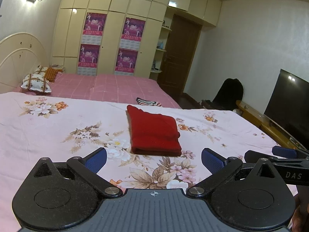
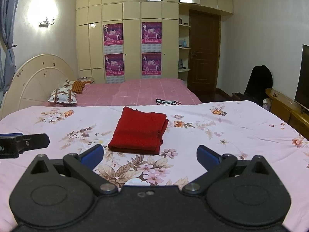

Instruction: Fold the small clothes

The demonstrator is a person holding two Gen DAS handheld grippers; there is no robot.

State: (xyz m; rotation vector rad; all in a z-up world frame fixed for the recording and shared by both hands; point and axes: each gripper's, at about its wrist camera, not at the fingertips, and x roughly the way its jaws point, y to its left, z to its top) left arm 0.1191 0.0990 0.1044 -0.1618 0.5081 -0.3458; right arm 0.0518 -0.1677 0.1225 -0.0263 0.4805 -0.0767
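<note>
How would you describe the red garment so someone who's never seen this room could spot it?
Find the floral bedsheet nearest the camera. Near its middle lies the red garment, folded into a thick rectangle. It is solid red, unlike the striped cloth on the pink checked bed behind.

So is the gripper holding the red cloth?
No, both the left gripper and right gripper are open, and the folded red cloth lies apart from them on the flowery bedspread.

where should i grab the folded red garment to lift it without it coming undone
Grip the red garment at its thick folded near edge, coming in low from the front with the open right gripper. That edge bundles every layer; the right side shows loose stacked edges, likely to splay.
</note>
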